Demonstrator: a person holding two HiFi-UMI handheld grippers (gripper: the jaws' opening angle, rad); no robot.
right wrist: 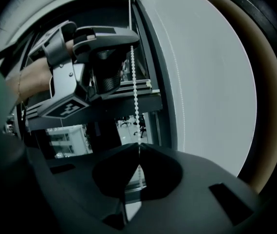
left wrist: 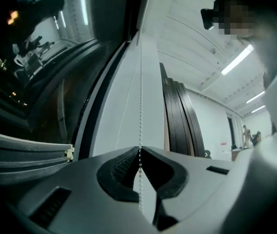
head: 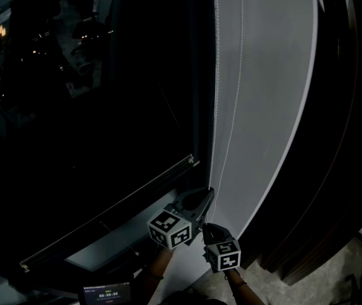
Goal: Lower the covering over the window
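The left hand-held gripper and right hand-held gripper are clamping the bead chain; straight, alternating pulls look wisest.

Finishes: matt cloth, glossy glass, moulded plastic

Blind: matt, pale, cloth-like sheet, even surface. Bead chain: small smooth white beads, prob. plastic, slight sheen. Window glass: glossy, dark, reflective. Left claw & right claw: smooth matt grey plastic; left's inner pads dark, ribbed, rubber-like. Marker cube: matt b/w print.
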